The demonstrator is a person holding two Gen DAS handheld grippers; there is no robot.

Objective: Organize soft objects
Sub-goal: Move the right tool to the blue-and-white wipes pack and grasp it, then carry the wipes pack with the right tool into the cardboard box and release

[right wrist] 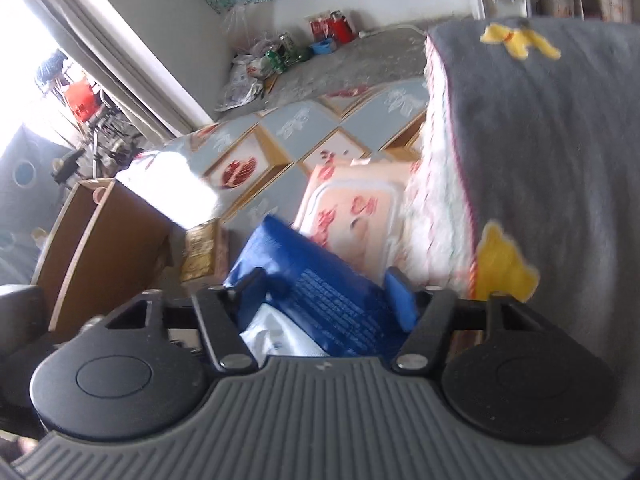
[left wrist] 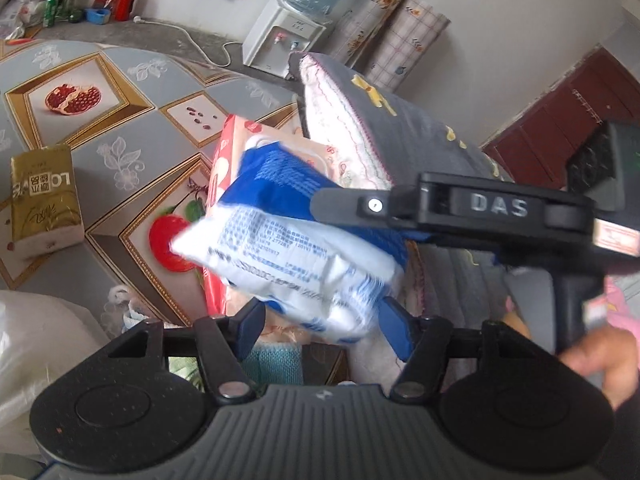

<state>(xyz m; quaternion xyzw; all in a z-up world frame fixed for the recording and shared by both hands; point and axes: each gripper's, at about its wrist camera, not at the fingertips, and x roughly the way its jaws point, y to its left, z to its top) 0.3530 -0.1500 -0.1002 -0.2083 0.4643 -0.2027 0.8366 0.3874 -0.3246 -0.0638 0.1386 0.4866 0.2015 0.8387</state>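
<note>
A blue and white soft pack (left wrist: pixel 296 240) hangs in the air above the table. My right gripper (left wrist: pixel 340 204) comes in from the right in the left wrist view and is shut on the pack's blue end; in its own view the pack (right wrist: pixel 320 292) sits between its fingers (right wrist: pixel 402 300). My left gripper (left wrist: pixel 324 320) is open, its blue pads on either side of the pack's lower white end. A pink wipes pack (left wrist: pixel 240 148) lies beneath on the patterned tablecloth (left wrist: pixel 120 120). A grey folded towel with yellow bows (left wrist: pixel 400 128) lies to the right.
A gold tissue pack (left wrist: pixel 44 196) lies at the table's left. A white plastic bag (left wrist: pixel 36 344) sits at the near left. A water dispenser (left wrist: pixel 288 36) and bottles (left wrist: pixel 60 6) stand on the floor behind. A brown wooden box (right wrist: pixel 104 248) stands left in the right wrist view.
</note>
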